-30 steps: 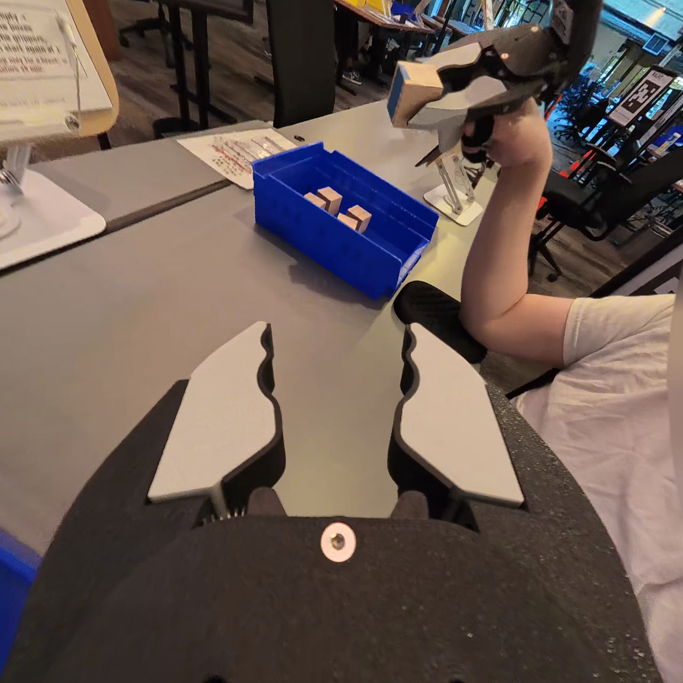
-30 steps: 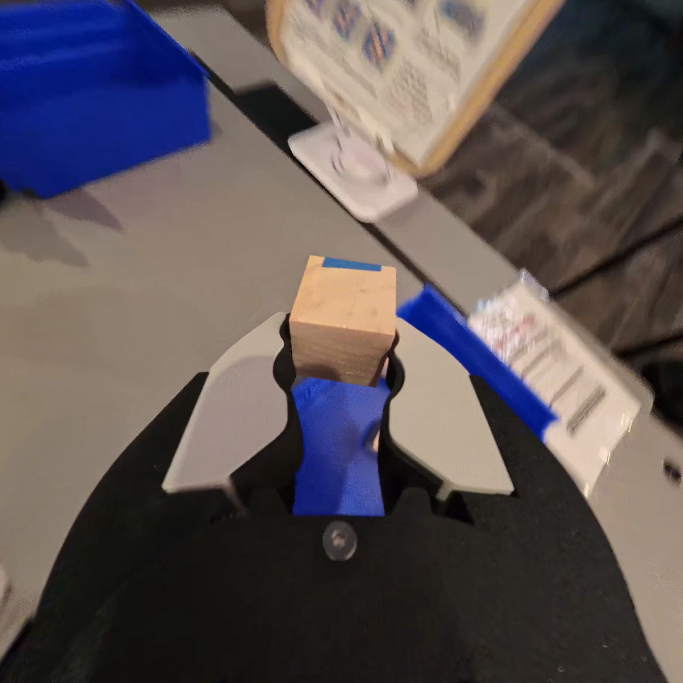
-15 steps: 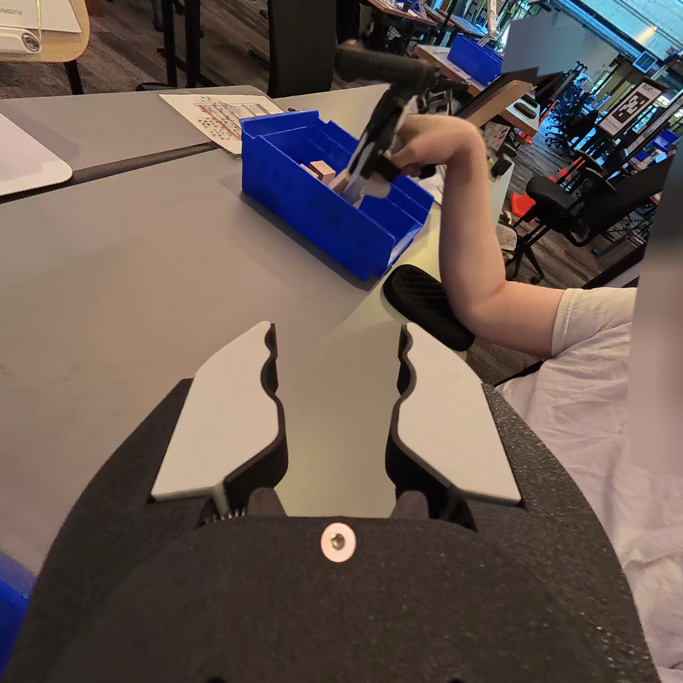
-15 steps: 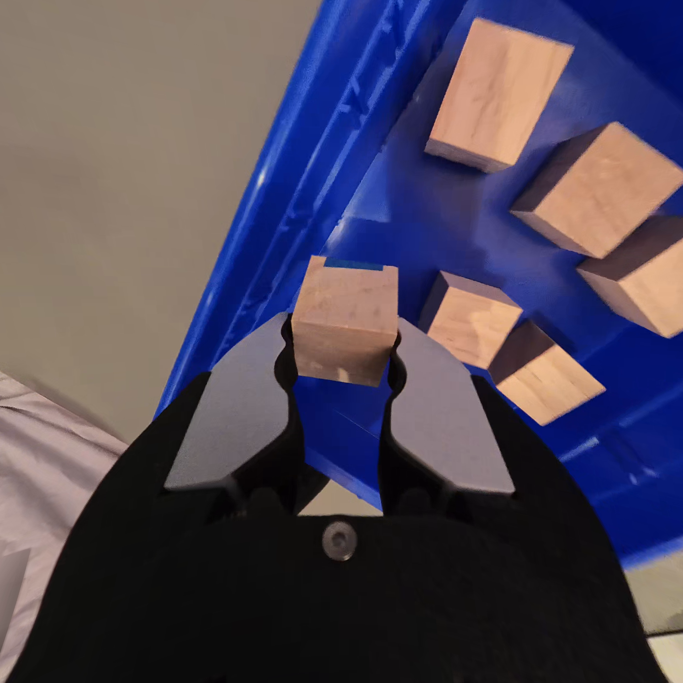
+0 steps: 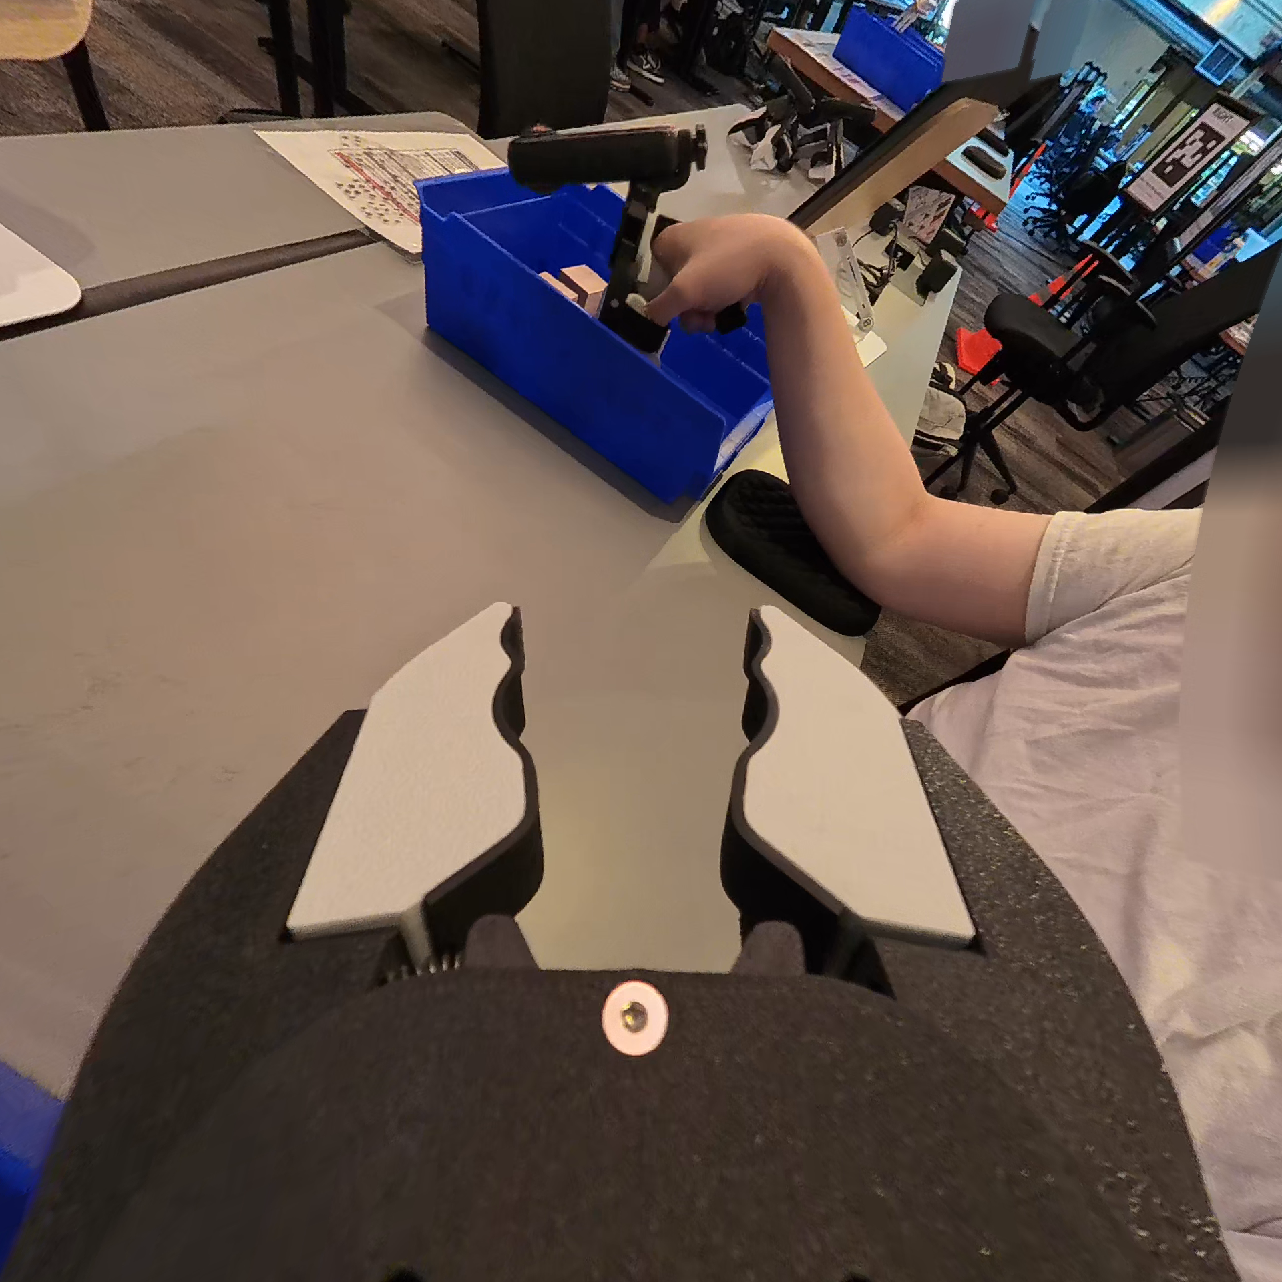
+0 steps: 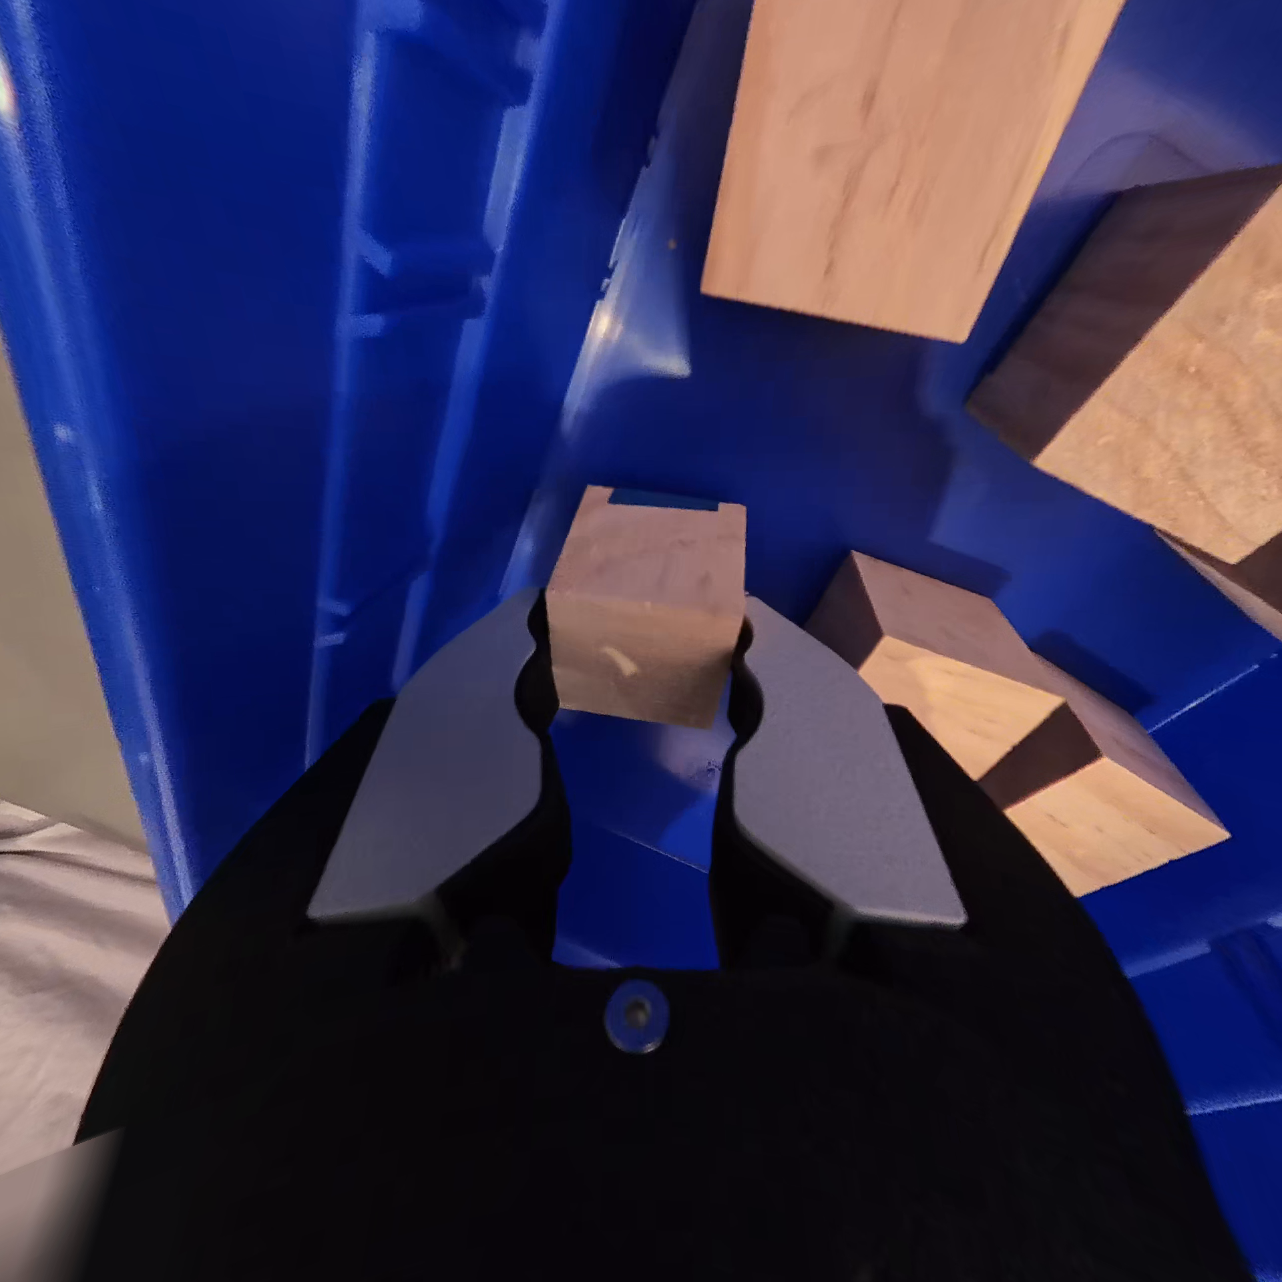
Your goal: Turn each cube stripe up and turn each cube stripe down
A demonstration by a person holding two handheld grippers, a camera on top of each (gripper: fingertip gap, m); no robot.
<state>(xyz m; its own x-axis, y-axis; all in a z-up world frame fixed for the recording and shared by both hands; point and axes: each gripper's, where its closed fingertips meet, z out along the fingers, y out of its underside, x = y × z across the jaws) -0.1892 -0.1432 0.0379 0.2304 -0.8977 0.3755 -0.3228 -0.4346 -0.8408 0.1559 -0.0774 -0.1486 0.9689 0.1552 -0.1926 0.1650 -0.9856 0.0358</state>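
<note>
My right gripper point(image 6: 644, 610) is shut on a wooden cube point(image 6: 645, 610) with a blue stripe on its far face. It holds the cube low inside the blue bin point(image 6: 430, 291), near the bin's floor and left wall. Several plain-faced wooden cubes point(image 6: 881, 159) lie in the bin to the right. In the left wrist view the right gripper's body point(image 5: 635, 277) reaches down into the blue bin point(image 5: 569, 374), its fingertips hidden. My left gripper point(image 5: 633, 624) is open and empty above the grey table point(image 5: 243, 541).
A printed sheet point(image 5: 388, 166) lies behind the bin. A black pad point(image 5: 784, 548) sits at the table's edge under the person's arm point(image 5: 853, 444). A white stand base point(image 5: 28, 277) is at far left. Chairs and desks fill the background.
My right gripper swung from high above the table down into the bin with the cube and has sunk close to the bin floor. My left gripper has stayed open and nearly still.
</note>
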